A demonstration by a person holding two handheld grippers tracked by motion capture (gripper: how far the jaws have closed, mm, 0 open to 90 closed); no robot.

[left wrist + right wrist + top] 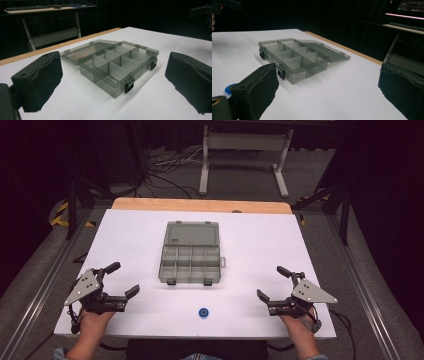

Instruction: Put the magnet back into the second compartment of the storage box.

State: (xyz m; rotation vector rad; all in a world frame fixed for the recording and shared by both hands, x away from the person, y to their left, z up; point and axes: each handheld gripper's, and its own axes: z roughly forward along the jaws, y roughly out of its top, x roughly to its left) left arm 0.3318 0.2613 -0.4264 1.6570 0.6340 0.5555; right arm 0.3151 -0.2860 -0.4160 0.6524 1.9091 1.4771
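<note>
A grey see-through compartment box stands open in the middle of the white table, its lid lying flat on the far side. Its several compartments look empty. A small blue ring lies near the front edge, between my hands; in the right gripper view it peeks out behind the left-hand pad. My left gripper rests at the front left, open and holding nothing. My right gripper sits at the front right, open too. Both point toward the box from a distance.
A wooden strip runs along the table's far edge. Beyond it, a white table frame and cables lie on the dark floor. Metal rails flank the table on both sides.
</note>
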